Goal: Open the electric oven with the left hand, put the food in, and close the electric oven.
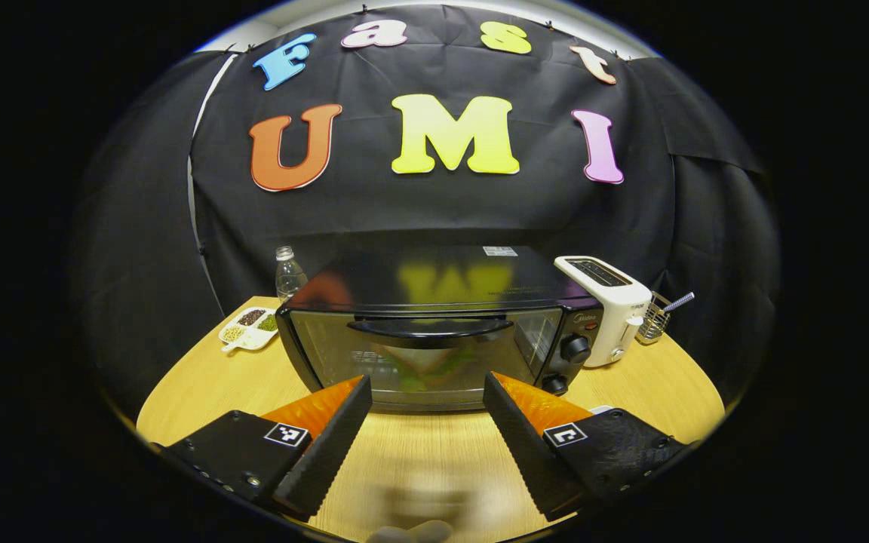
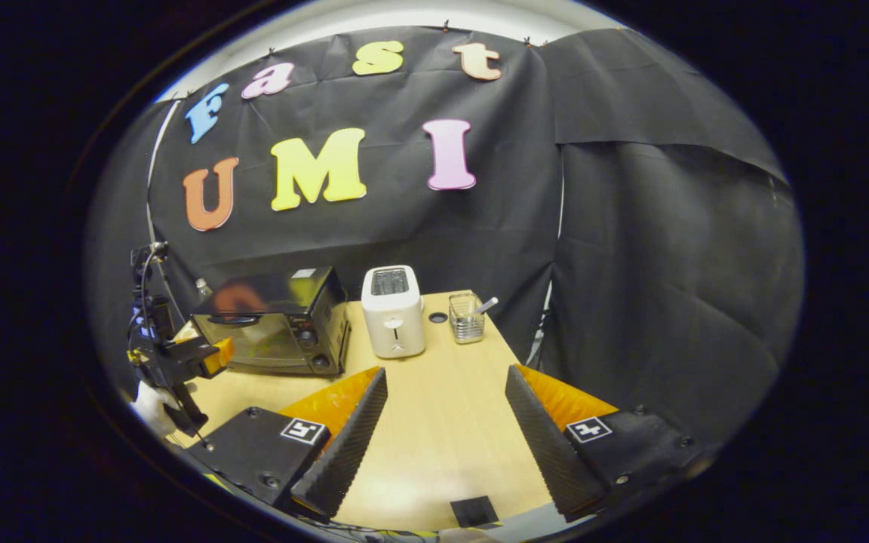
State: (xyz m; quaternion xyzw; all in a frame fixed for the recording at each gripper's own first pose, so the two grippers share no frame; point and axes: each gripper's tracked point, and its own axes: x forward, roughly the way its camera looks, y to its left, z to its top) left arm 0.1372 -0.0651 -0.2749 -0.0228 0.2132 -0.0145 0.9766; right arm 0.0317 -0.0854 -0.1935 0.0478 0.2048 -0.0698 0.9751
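Electric oven [image 1: 434, 332] dead ahead of left gripper [image 1: 427, 400], door shut, sitting toward back-left part of the tabletop [image 1: 419, 460]. Door handle [image 1: 431, 329] runs horizontal across top of the glass door, long axis side to side, parallel to the table's front edge. In left gripper view, handle centred between and above the 2 spread fingers, apart from them, no contact yet. Fingers wide apart, nothing between them.

Key relation, as judged: handle axis crosswise to the fingers' opening line, so fingers as they stand would straddle the handle's length, not pinch it. Likely needs a forward + upward approach, then either a wrist roll to bite handle top/bottom, or a hook over the bar & pull down-and-out. Door looks hinged at the bottom, so swing path comes toward the gripper; room needed on the tabletop in front.

Right gripper [image 2: 446, 422] over front-right part of tabletop, fingers also spread, holding nothing. In right gripper view, oven off to the far left, toaster [image 2: 394, 311] straight ahead, wire basket [image 2: 467, 318] w/ utensil beside it near back-right edge. Left gripper [image 2: 201, 354] seen there just in front of oven door, clearly nearer than the right.

Behind oven to the left: bottle [image 1: 289, 273] and divided dish [image 1: 251, 326] at back-left edge. Greenish shape seen through the glass, cannot tell what. Food to load not identifiable. Step in hand: reach for handle; task barely begun.
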